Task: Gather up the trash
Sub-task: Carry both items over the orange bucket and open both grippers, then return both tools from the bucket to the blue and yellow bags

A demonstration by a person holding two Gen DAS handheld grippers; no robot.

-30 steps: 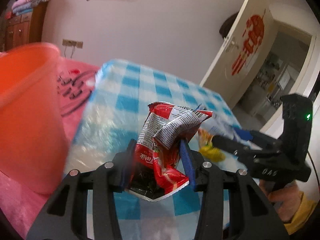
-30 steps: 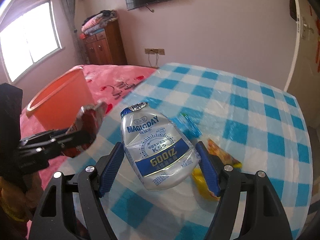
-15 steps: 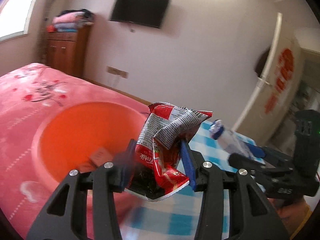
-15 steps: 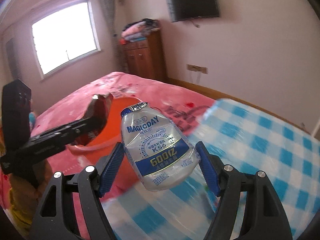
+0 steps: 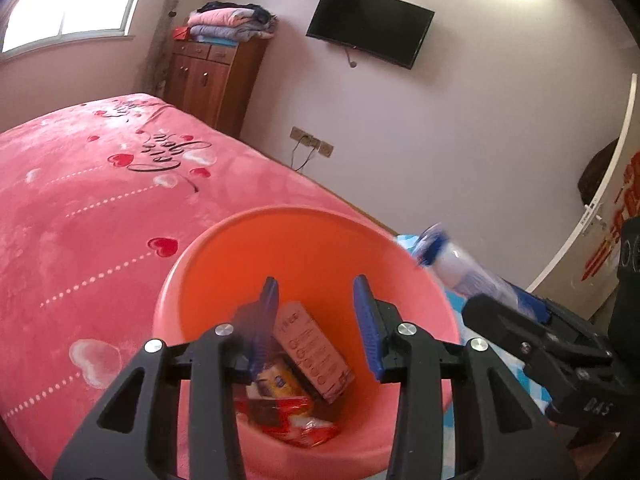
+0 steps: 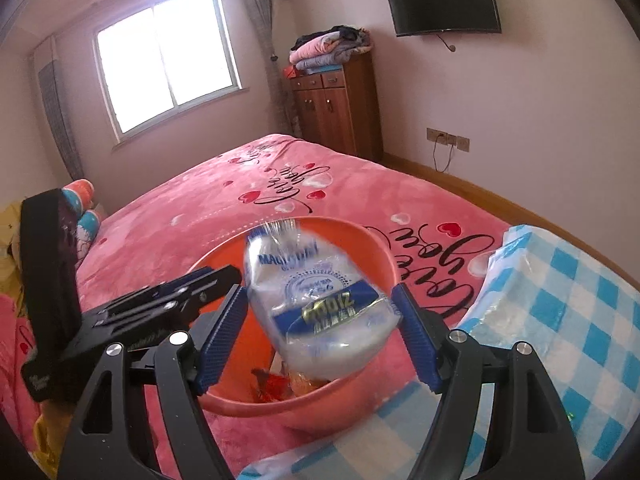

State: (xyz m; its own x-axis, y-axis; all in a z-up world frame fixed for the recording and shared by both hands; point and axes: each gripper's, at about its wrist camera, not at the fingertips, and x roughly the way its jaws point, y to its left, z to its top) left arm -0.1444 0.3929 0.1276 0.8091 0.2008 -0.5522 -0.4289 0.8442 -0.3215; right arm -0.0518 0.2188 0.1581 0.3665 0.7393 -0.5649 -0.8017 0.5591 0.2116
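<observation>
An orange bucket [image 5: 224, 256] stands on the pink bed. Inside lie a red snack wrapper [image 5: 292, 420], a small carton [image 5: 316, 356] and a yellow packet [image 5: 276, 384]. My left gripper [image 5: 316, 324] is open and empty above the bucket. My right gripper [image 6: 320, 332] has its jaws wide apart; the clear blue-labelled bottle [image 6: 316, 304] is blurred and tilted between them, over the bucket [image 6: 360, 236]. I cannot tell whether the pads touch it. The bottle [image 5: 460, 272] and right gripper [image 5: 532, 336] also show in the left wrist view, at the bucket's right rim.
The pink bed cover [image 5: 80, 200] surrounds the bucket. A table with a blue checked cloth [image 6: 560, 320] stands to the right. A wooden cabinet [image 6: 336, 104] with folded blankets and a wall TV [image 5: 370, 26] are at the far wall.
My left gripper has opened and the red wrapper has dropped into the bucket. My right gripper has opened wider over the bucket and the bottle now tilts, blurred, between its jaws.
</observation>
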